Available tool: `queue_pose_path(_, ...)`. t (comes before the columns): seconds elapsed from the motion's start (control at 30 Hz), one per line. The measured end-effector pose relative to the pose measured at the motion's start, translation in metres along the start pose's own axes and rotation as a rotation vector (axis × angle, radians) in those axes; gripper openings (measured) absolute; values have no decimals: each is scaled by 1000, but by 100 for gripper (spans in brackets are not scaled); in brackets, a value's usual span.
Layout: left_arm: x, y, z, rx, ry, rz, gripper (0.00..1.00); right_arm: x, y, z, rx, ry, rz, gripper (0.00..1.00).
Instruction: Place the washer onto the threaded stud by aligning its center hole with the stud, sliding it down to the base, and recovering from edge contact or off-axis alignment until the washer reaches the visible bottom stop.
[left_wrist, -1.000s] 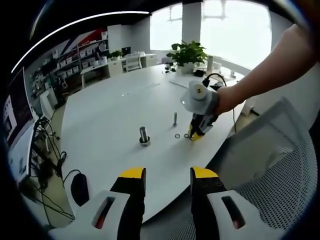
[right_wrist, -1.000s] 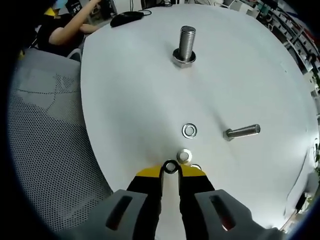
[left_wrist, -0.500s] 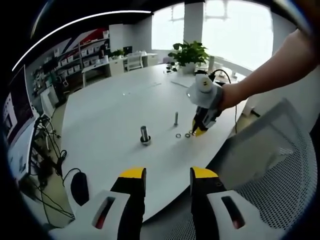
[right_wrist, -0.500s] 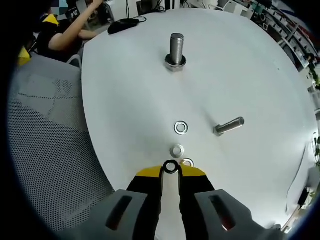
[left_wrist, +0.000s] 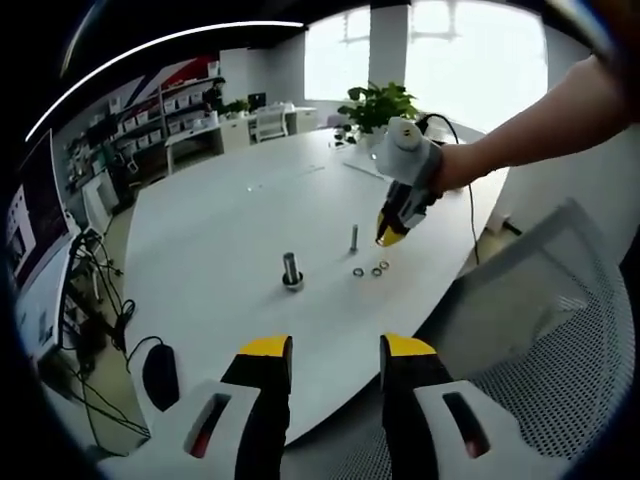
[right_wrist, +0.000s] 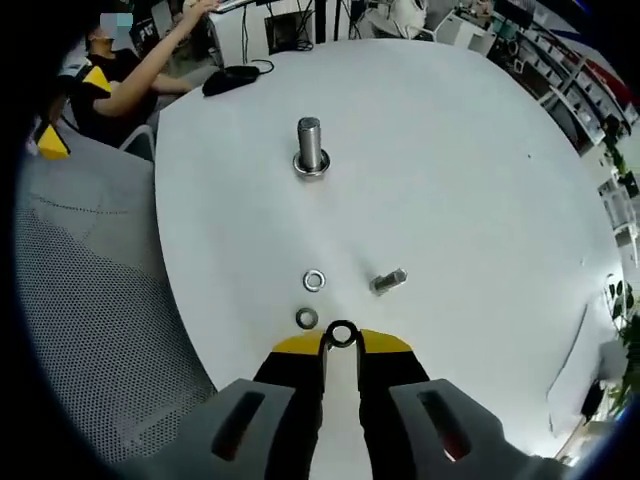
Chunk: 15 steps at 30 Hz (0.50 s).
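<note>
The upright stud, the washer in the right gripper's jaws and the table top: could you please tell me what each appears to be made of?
The upright stud looks like bare steel: grey with a bright sheen. The washer, held in the right gripper, is a dark ring, probably metal, though too small to confirm. The table top is smooth matte white, likely laminate or painted board.

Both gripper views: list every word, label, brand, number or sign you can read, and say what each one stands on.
None can be read.
The wall shelves hold boxes whose labels are too small and blurred.
The upright stud, the washers and the right gripper show no markings.
</note>
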<state>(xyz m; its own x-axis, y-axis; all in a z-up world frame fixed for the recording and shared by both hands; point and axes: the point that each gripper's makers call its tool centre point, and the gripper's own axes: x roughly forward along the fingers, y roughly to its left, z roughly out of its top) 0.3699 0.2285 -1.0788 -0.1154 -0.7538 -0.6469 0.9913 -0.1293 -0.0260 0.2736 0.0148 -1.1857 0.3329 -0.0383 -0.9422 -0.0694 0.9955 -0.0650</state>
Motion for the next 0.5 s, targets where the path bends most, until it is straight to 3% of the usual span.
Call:
queue_pose_path(0.1,0,1,0,0,1,3,33,-11,-5,10,-15,-16,-13,13)
queue_pose_path(0.23,0,1,0,-3,-2,4,33,-8,-18,14,-29,-23,-21,13)
queue_pose_path(0.33,0,1,1,-2,-2,4,33,-14,-16,21,-46,-26,-29,13)
queue_pose_path(0.5,0,1,0,-2,-1,3,33,-8,-22,21,-54,-23,-28,13)
